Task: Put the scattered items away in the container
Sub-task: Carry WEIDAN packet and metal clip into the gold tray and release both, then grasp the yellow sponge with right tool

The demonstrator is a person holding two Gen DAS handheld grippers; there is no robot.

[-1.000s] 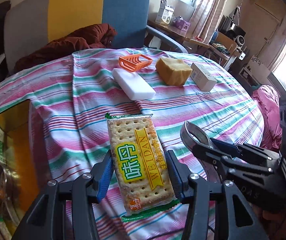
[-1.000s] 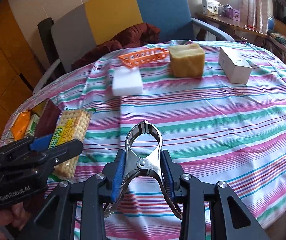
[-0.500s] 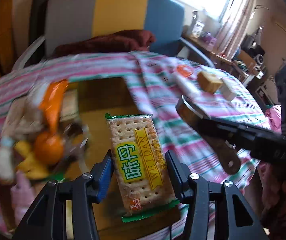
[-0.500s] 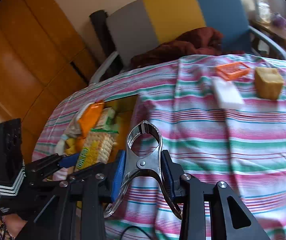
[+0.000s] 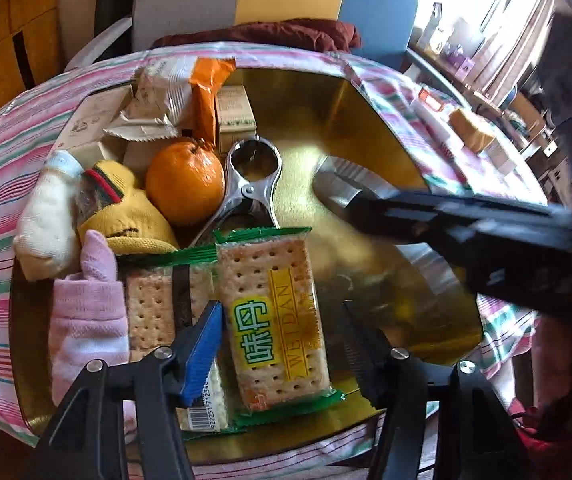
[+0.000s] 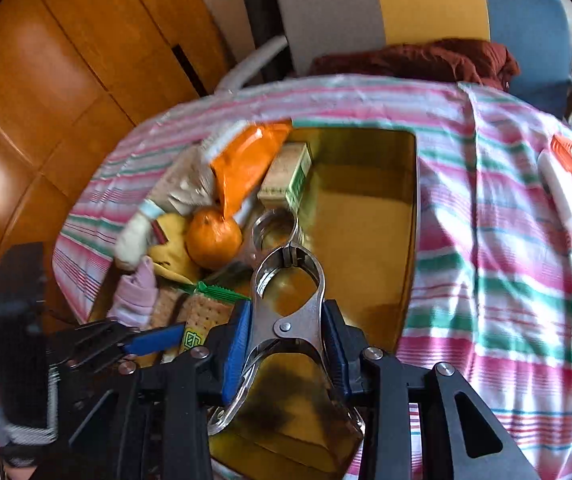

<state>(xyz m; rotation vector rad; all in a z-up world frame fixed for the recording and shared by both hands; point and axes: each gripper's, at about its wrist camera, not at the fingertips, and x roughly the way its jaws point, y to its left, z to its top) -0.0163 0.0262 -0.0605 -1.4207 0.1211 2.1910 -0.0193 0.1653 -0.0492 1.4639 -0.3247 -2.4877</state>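
Both grippers have moved from over the striped counter to above the gold container [image 5: 366,120]. Left gripper [image 5: 282,344] was clamped on the cracker pack [image 5: 274,320] 0.5 s ago; now its fingers stand apart, the right one clear of the wrapper, left pad contact unclear. The pack, green-edged wrapper with a yellow label, sits lower centre of the left view, over a second cracker pack [image 5: 154,312]; whether it rests on it I can't tell. Right gripper [image 6: 286,344] is clamped on the metal nutcracker [image 6: 286,300], centre of the right view above the container floor. Farther in: another nutcracker [image 5: 250,184], orange [image 5: 184,182], socks [image 5: 86,308], snack bags upper left. Right gripper in the left view is blurred.
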